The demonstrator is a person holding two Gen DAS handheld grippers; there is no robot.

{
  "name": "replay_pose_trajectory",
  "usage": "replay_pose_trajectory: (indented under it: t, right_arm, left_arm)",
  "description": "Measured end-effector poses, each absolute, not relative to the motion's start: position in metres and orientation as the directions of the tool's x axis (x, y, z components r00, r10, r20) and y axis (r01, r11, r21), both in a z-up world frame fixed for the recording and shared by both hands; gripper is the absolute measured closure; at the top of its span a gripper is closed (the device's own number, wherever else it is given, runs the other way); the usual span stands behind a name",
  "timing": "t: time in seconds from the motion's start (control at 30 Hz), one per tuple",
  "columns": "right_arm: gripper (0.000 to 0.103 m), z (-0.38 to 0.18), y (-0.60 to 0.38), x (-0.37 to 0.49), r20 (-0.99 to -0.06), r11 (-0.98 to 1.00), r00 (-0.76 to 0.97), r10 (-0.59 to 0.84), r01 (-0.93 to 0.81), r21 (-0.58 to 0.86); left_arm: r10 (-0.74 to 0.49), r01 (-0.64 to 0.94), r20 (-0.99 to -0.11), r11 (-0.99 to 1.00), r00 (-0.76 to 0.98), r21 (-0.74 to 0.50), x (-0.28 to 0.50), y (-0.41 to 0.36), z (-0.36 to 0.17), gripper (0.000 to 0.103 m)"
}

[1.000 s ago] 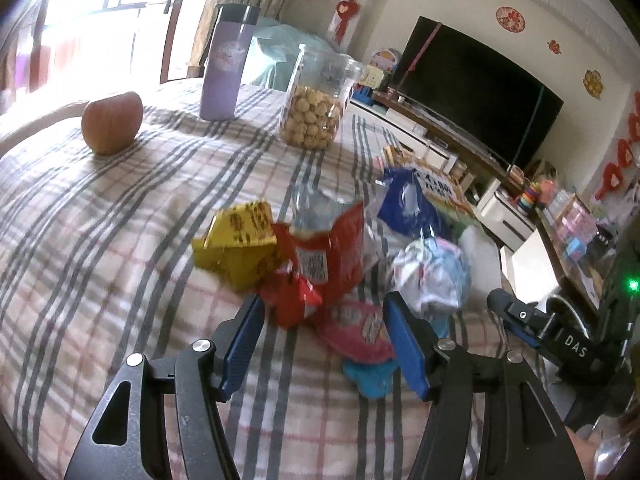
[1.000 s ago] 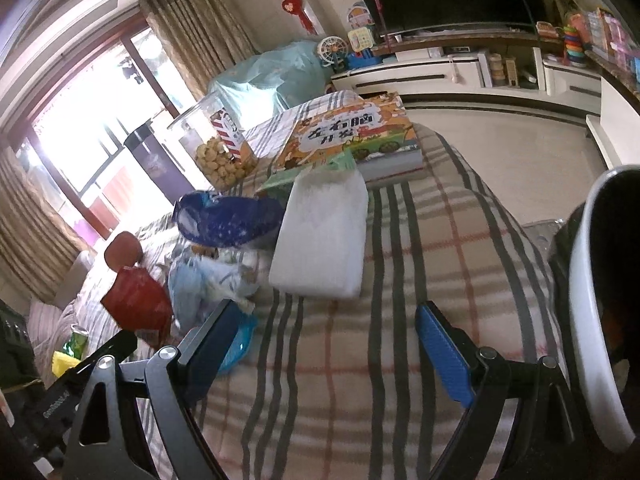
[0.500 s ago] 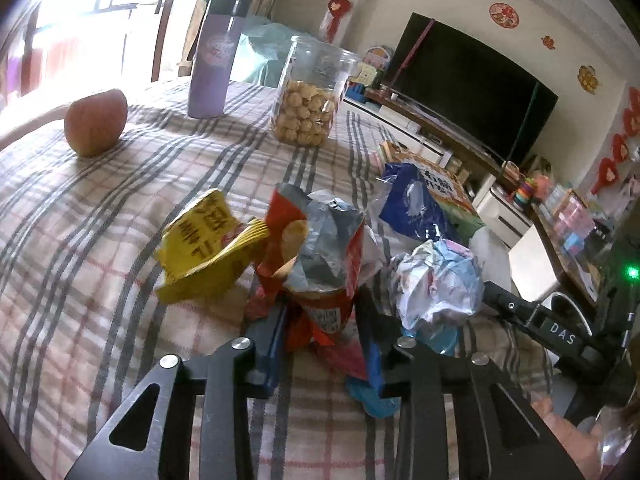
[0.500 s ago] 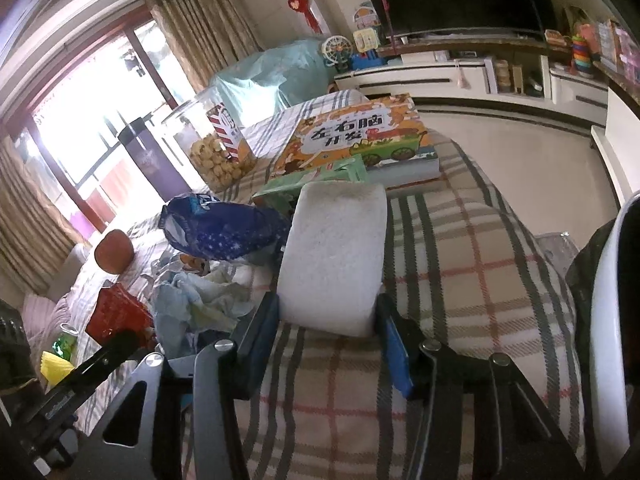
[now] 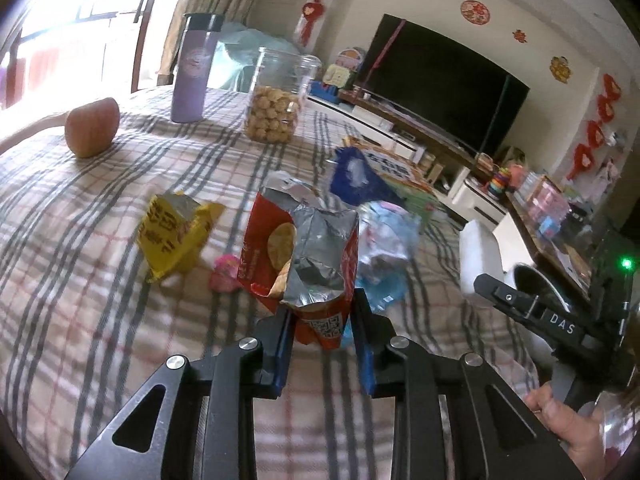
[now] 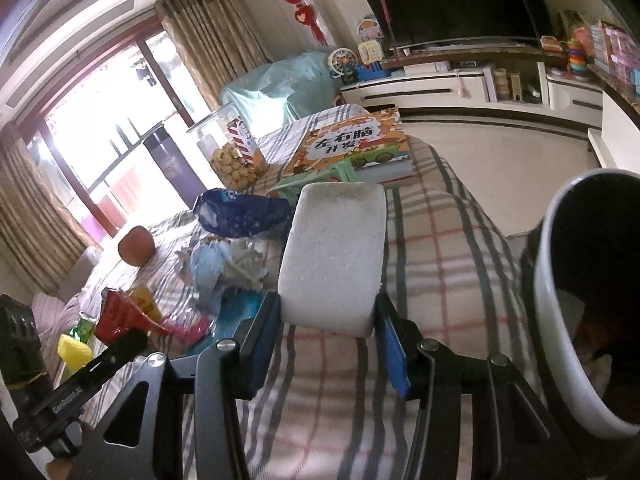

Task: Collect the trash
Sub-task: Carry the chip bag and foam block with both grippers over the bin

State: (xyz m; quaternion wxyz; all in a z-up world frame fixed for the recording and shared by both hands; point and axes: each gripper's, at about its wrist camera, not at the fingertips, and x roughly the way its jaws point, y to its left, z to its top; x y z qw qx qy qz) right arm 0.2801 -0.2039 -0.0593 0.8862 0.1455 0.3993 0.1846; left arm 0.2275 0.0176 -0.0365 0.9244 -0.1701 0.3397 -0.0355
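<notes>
The left gripper [image 5: 322,330] has its jaws closing on the lower end of a red snack bag [image 5: 302,258], which stands upright between the blue pads with its torn silver mouth open at the top; the pads press on both sides of the bag. The right gripper [image 6: 326,334] pinches a white foam block [image 6: 334,258] by its near end, one pad against each long side. Both items sit over a table covered by a plaid cloth [image 5: 100,300]. A yellow wrapper [image 5: 172,236] lies just left of the red bag, and a small pink wrapper [image 5: 224,274] lies between them on the cloth. Crumpled pale blue-and-white packaging [image 5: 386,244] lies just right of the red bag, and a dark blue bag [image 5: 358,180] lies beyond it, toward the far right edge of the table. An apple [image 5: 92,126], a purple tumbler [image 5: 194,68] and a clear jar of round biscuits [image 5: 276,104] stand along the far edge. A picture book [image 6: 354,146] lies at the far right corner. A white-rimmed bin [image 6: 560,300] with a dark interior stands just off the right edge of the table.
</notes>
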Motion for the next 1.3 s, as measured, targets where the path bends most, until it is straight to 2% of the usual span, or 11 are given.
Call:
replay_pose_trajectory:
  t: [0.53, 1.3]
  right_arm:
    - [0.055, -0.048, -0.252, 0.229, -0.636, 0.887, 0.638, 0.435, -0.181, 0.425]
    - [0.055, -0.033, -0.337, 0.198, -0.605, 0.899, 0.724, 0.331, -0.047, 0.435]
  left_arm:
    - [-0.312, 0.123, -0.628, 0.937, 0.713, -0.326, 0.221, -0.047, -0.035, 0.077]
    - [-0.406, 0.288, -0.634, 0.914, 0.659, -0.287, 0.258, -0.122, -0.033, 0.077]
